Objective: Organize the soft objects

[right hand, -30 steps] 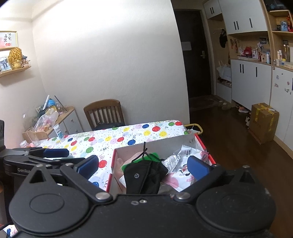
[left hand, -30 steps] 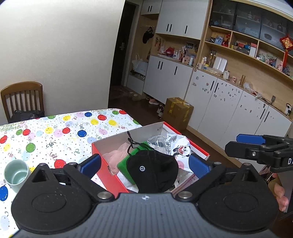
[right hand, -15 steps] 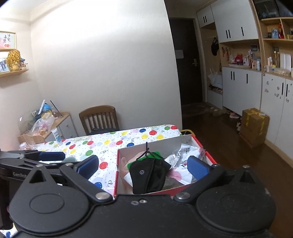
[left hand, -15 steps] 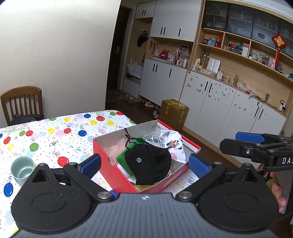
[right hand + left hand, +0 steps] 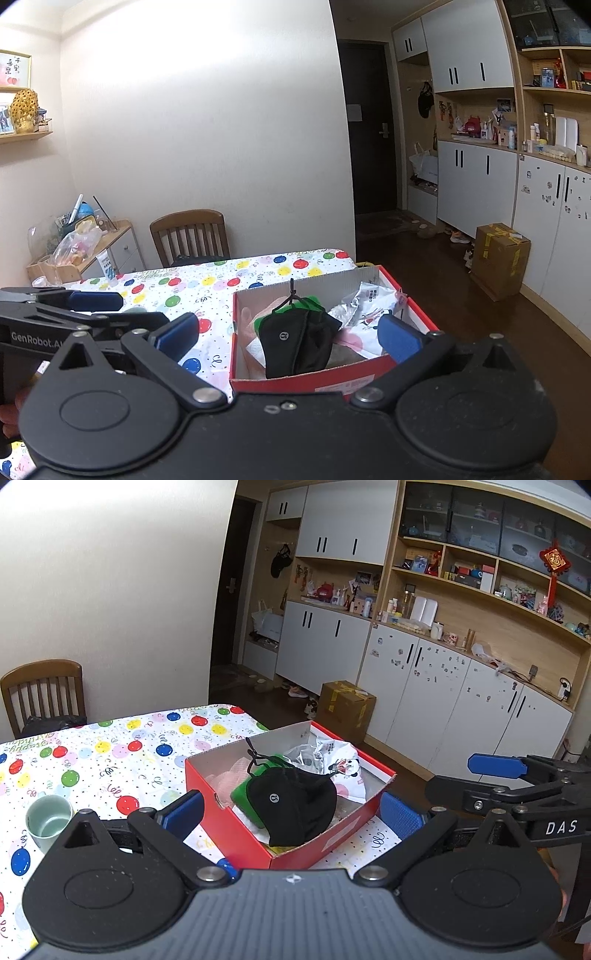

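Observation:
A red shoebox (image 5: 236, 827) (image 5: 332, 378) stands at the table's near right corner. Inside lie a black cap (image 5: 291, 805) (image 5: 295, 339) on top, a green item (image 5: 242, 794), a pink soft item (image 5: 229, 775) and a white plastic bag with a panda print (image 5: 340, 764) (image 5: 369, 306). My left gripper (image 5: 291, 814) is open and empty, held back above the box's near side. My right gripper (image 5: 288, 334) is open and empty, also back from the box. Each gripper shows in the other's view, at the right (image 5: 495, 775) and at the left (image 5: 96, 306).
The table has a balloon-print cloth (image 5: 110, 753). A pale green cup (image 5: 48, 819) stands at the left. A wooden chair (image 5: 190, 236) is at the far end. A side cabinet with clutter (image 5: 81, 240) is at left. A cardboard box (image 5: 498, 258) sits on the floor by the white cabinets.
Both grippers have pulled back and up from the shoebox, so the box looks smaller and fully in view. Both stay open and empty. The items in the box have not moved.

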The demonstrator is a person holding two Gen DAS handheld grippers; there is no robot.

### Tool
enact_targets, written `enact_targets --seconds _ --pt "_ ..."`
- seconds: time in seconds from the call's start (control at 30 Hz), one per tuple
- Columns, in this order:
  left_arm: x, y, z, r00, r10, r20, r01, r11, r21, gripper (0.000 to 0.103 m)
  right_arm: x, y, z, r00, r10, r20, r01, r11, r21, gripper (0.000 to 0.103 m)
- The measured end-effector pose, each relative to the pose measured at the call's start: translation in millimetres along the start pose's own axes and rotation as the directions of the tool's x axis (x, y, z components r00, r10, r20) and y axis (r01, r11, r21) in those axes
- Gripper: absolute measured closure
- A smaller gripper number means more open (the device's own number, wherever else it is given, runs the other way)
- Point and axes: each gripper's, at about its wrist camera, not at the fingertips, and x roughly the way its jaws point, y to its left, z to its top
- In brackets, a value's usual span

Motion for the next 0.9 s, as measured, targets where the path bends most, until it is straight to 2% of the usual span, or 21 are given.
enact_targets --seconds 0.9 --pt "-5.6 -1.5 -1.8 1.000 -0.005 0.005 0.005 1.000 -0.004 0.001 -1.9 3.4 -5.1 1.000 -0.021 0.001 0.021 0.999 0.025 0.000"
